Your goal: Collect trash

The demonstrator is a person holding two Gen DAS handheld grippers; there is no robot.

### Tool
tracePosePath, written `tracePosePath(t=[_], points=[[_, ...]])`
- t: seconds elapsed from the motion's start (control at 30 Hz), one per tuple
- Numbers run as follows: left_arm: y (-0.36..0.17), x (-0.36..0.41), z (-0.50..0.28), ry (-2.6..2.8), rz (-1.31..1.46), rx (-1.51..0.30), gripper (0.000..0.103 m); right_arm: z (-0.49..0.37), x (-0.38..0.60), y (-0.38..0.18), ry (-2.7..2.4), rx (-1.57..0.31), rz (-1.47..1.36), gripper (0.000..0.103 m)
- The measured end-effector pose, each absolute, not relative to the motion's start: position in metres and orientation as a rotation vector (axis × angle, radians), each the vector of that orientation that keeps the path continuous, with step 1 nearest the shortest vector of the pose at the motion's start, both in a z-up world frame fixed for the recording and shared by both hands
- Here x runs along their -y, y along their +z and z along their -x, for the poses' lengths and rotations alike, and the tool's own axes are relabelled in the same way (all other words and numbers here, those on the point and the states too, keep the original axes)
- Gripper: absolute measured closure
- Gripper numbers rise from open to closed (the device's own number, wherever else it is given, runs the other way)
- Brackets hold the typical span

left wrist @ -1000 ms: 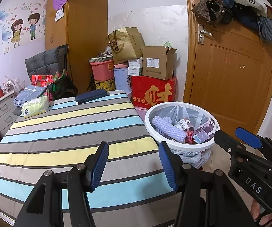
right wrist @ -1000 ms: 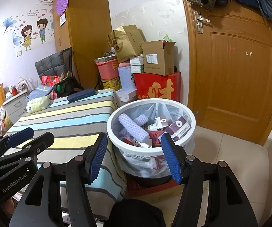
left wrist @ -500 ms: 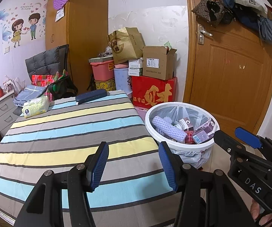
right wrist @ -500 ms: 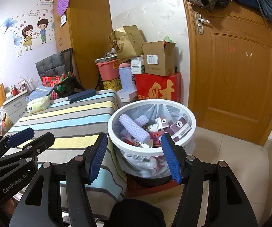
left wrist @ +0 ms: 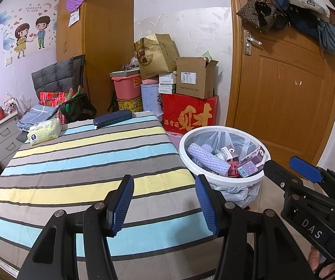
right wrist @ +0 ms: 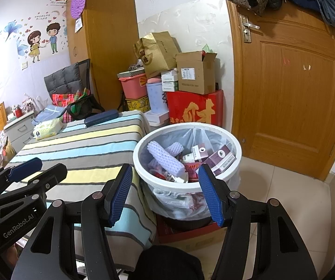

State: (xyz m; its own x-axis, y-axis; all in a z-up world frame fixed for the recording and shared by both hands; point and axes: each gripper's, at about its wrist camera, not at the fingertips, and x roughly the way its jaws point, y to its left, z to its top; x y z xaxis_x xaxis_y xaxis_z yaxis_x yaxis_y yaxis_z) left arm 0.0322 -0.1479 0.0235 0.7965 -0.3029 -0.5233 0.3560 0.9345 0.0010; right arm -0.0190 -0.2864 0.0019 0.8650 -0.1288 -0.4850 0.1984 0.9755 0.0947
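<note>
A white trash bin (right wrist: pixel 186 187) (left wrist: pixel 224 180) lined with a plastic bag stands beside the striped table (left wrist: pixel 85 163). Inside lie purple foam netting (right wrist: pixel 165 158) (left wrist: pixel 208 159), several small cartons (right wrist: pixel 221 159) and wrappers. My left gripper (left wrist: pixel 164 200) hovers open over the table's near edge, nothing between its blue pads. My right gripper (right wrist: pixel 165 194) is open too, held in front of the bin's near rim with empty jaws. Each gripper shows at the edge of the other's view.
On the table's far end lie a tissue pack (left wrist: pixel 43 131) and a dark blue case (left wrist: pixel 112 117). Boxes, a red carton (left wrist: pixel 189 114) and bags are stacked against the wall. A wooden door (left wrist: pixel 284 93) stands behind the bin. A chair and drawers are at the left.
</note>
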Motion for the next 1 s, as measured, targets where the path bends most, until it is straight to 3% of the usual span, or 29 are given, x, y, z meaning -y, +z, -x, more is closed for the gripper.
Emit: tracePosePath(t=[1.0], points=[[0.0233, 0.1461, -0.0322, -0.345, -0.096, -0.55, 0.048, 0.017, 0.2856, 0.0038, -0.163, -0.496, -0.136, 0.043]])
